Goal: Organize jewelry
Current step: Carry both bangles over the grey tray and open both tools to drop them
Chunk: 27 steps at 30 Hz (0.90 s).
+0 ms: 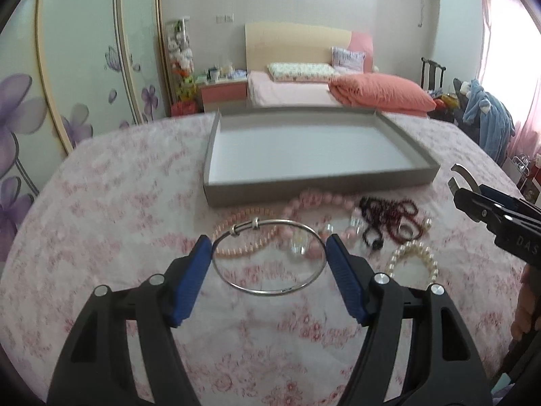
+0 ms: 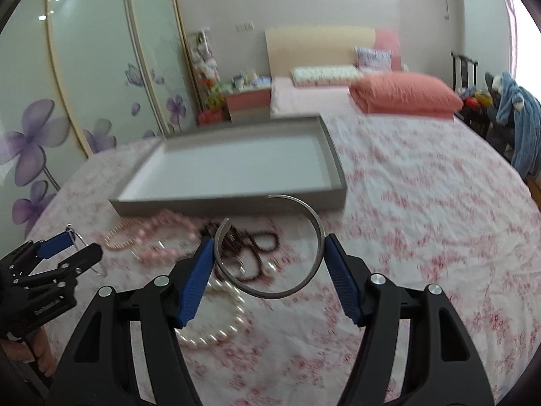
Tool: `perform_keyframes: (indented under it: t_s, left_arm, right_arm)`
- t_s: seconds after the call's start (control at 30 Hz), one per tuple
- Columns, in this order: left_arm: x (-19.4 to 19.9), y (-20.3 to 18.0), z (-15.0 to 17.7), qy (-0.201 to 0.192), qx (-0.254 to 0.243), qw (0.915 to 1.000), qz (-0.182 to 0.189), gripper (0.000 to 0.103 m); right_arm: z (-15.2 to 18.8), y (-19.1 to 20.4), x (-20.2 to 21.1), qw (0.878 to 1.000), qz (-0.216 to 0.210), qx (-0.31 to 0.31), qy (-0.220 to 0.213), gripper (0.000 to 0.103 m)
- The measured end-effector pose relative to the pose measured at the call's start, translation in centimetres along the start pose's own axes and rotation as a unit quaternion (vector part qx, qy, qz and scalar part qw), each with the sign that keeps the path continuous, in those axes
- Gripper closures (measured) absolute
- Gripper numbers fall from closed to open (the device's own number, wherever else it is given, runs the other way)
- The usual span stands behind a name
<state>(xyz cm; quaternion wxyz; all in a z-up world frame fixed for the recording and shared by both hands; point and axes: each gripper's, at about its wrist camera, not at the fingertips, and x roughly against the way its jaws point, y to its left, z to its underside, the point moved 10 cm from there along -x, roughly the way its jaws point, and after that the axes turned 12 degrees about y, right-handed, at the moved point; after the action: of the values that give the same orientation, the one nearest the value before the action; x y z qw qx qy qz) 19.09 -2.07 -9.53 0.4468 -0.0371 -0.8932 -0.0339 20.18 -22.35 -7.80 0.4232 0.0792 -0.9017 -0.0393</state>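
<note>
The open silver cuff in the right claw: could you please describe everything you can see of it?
The open silver cuff is a flat, plain metal band bent into a C, with a wide gap facing up and left toward the grey tray. It looks smooth, polished and rigid. The right claw is shut on it, with the blue pads pressing its outer sides. It is held above the floral bedspread, over the dark bead strand, and touches no other jewelry.

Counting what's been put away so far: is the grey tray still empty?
Empty. The grey tray shows only bare white floor in both views; the left tongs and right tongs each hold a bangle short of it.
</note>
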Motion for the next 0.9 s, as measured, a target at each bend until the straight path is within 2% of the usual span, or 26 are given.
perform_keyframes:
  t_s: [0.13,0.33,0.6,0.9]
  left_arm:
    - [1.2,-0.1,-2.0,-0.029,-0.003,0.9996,-0.006,0.035]
    - [2.9,-0.6,-5.0,-0.071,-0.013,0.9973,-0.017,0.035]
    - [3.2,-0.6,-8.3,-0.091,-0.009,0.9957,-0.015,0.035]
    - [0.5,-0.1,-11.7,-0.095,-0.001,0.9949,-0.032,0.035]
  right_arm:
    - [-1.5,1.2,1.7,0.999,0.0,0.012,-0.047,0.037]
    - [-3.6,1.7,3.3,0.996,0.001,0.016,-0.093,0.037]
    - [-5.7,1.3,3.0,0.995,-0.001,0.01,-0.104,0.037]
    - [-8.4,0.8,0.2,0.995,0.002,-0.008,-0.099,0.037]
